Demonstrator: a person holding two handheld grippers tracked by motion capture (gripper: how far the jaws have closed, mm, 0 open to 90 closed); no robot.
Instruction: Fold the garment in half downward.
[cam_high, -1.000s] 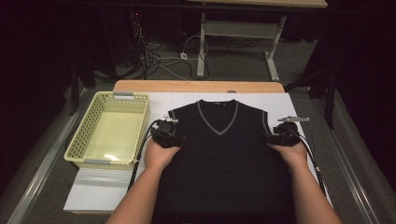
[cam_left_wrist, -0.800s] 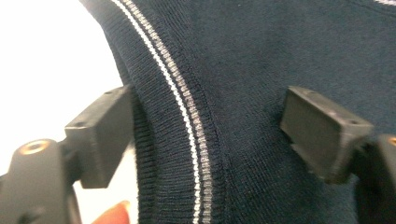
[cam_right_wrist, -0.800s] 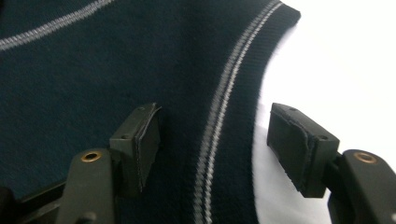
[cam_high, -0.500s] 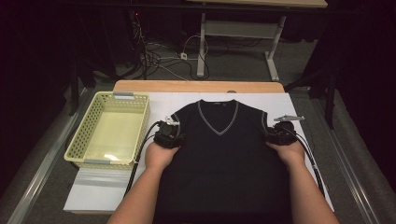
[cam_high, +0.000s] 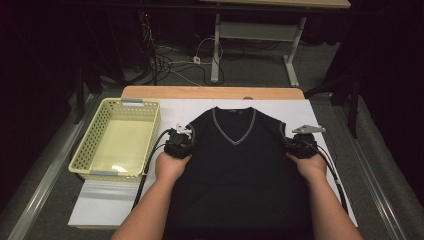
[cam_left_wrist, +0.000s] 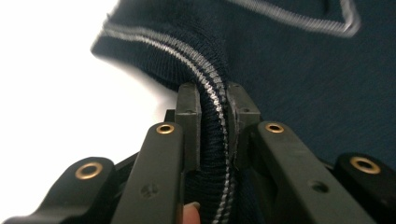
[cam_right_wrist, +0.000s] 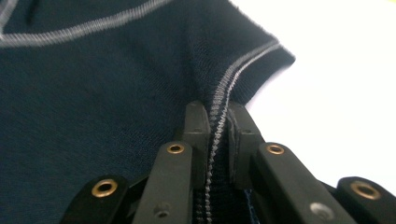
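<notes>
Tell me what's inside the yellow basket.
The yellow basket looks empty: its pale floor shows bare. Its near wall hides a thin strip of the floor.

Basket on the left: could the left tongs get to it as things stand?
Probably not right away. The left tongs have just closed on the vest's striped armhole edge. The basket sits close beside, nothing between, so after letting go the way looks free.

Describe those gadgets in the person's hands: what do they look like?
Each hand holds a black gripper: the left gripper and the right gripper. Each has two flat black jaws on jointed links with brass-coloured rivets, a grey three-cornered plate on top, and a black cable trailing back. The forearms are bare, no sleeves visible.
</notes>
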